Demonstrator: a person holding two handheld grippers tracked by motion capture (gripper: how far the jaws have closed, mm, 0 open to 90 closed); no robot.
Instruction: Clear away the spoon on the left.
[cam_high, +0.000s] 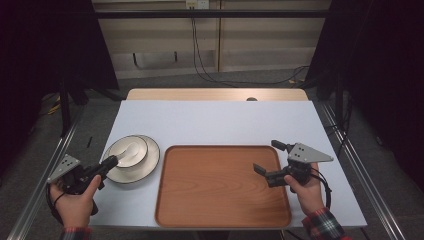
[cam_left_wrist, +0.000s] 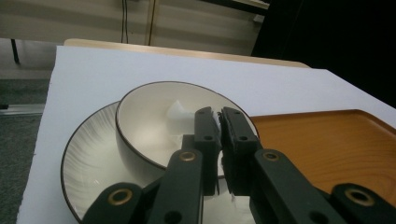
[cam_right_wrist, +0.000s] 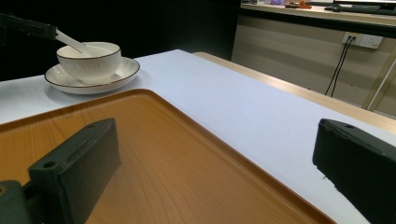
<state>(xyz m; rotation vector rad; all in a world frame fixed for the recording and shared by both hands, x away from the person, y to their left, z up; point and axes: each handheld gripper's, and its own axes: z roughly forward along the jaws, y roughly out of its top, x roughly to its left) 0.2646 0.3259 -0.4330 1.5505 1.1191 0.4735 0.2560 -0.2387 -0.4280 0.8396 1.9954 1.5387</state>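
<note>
We see the left gripper (cam_high: 111, 161) pinching a white spoon (cam_right_wrist: 74, 43) whose end rests in the bowl (cam_high: 128, 151), which sits on a plate (cam_high: 149, 160) at the table's (cam_high: 210, 120) left. The right gripper (cam_high: 267, 157) hovers over the wooden tray's (cam_high: 210, 190) right side, its 2 jaws spread wide.

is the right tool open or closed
Open: the right tool hovers over the brown wooden tray with its jaws spread wide, and the right gripper view shows tray between them, nothing held.

Black claws (cam_high: 269, 159), grey triangular plates (cam_high: 308, 153), plaid sleeves (cam_high: 324, 224)
</note>
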